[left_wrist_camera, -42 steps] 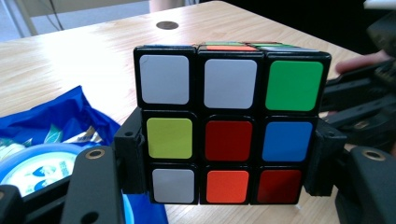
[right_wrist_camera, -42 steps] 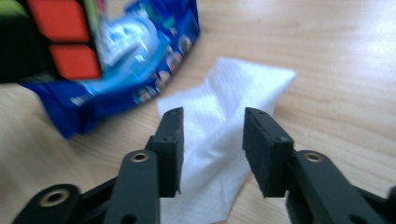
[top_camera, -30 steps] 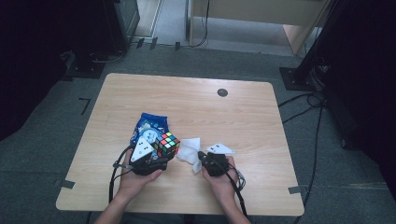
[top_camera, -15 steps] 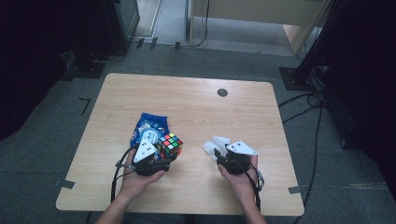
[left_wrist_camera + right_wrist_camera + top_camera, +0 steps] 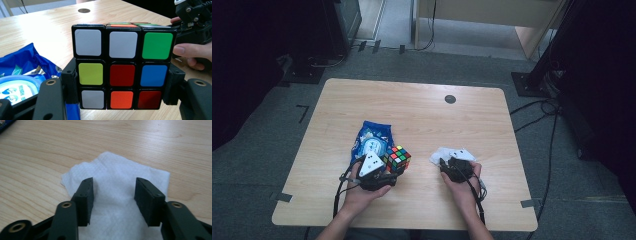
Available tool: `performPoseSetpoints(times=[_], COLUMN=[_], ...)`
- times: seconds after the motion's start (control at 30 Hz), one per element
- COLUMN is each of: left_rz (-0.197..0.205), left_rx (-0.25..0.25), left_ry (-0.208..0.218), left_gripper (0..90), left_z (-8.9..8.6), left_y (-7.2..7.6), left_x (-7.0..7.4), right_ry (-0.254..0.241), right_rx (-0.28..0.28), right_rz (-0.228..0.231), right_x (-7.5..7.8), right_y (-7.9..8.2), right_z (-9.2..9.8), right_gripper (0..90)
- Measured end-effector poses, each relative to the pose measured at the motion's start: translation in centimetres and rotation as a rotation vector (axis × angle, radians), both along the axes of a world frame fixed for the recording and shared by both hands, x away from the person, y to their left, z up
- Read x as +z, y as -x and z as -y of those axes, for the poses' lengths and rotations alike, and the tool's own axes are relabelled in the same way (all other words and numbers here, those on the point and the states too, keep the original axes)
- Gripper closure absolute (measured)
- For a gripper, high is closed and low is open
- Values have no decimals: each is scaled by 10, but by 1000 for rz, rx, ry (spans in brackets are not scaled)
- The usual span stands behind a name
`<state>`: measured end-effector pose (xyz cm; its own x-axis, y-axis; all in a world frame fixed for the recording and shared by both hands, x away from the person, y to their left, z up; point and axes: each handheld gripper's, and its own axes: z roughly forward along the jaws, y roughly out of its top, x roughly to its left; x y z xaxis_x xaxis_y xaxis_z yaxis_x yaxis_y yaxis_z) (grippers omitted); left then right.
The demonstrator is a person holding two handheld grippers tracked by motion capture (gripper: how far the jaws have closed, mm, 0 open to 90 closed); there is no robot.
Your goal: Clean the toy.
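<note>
A scrambled Rubik's cube (image 5: 397,158) (image 5: 122,67) is clamped by its lower side edges in my left gripper (image 5: 394,163) (image 5: 122,86), just above the table near the front left. A white tissue (image 5: 439,156) (image 5: 112,175) lies flat on the wood to the right. My right gripper (image 5: 445,162) (image 5: 113,197) hovers low over it. Its jaws have just been closing and still stand apart. The tissue is spread beneath and between them, and the pads are not pressing on it.
A blue snack packet (image 5: 372,140) (image 5: 20,75) lies behind and left of the cube. The wooden table (image 5: 437,120) has a round black cable hole (image 5: 450,99) (image 5: 84,10) near its far edge. The person's right hand (image 5: 192,50) shows in the left gripper view.
The right hand and the tissue have shifted right, away from the cube, and the tissue now lies flat. The left gripper and cube have stayed put.
</note>
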<state>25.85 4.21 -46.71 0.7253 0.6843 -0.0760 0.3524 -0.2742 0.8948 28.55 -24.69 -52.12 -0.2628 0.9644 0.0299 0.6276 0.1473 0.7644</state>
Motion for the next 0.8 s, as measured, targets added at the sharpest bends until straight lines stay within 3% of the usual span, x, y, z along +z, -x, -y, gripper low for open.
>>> performPoseSetpoints(times=[0.2, 0.3, 0.33, 0.37, 0.4, 0.47, 0.6, 0.67, 0.8], left_rz=[-1, 3, 5, 1, -6, -8, 1, 19, 53], left_rx=[-13, -19, -16, -22, -36, -47, -73, -102, -148], left_ry=[7, -8, -13, -17, -18, -29, -42, -49, -73], left_gripper=[339, 339, 340, 340, 340, 340, 340, 340, 340], left_z=[3, 4, 4, 4, 5, 7, 14, 19, 28], left_y=[2, 3, 2, 2, 2, 2, 6, 10, 19], left_x=[2, 2, 2, 1, 0, -1, -3, -4, -4], right_ry=[22, -47, -100, -100, -124, -204, -291, -305, -330], right_rx=[20, 35, 71, 71, 91, 158, 318, 383, 445], right_rz=[13, 21, 68, 68, 100, 166, 254, 264, 249], right_x=[0, 6, 17, 17, 26, 49, 82, 89, 92], right_y=[4, 8, 14, 14, 18, 30, 51, 57, 64], right_z=[4, 8, 6, 6, 4, -4, -27, -39, -56], right_gripper=[877, 895, 896, 896, 896, 896, 895, 893, 893])
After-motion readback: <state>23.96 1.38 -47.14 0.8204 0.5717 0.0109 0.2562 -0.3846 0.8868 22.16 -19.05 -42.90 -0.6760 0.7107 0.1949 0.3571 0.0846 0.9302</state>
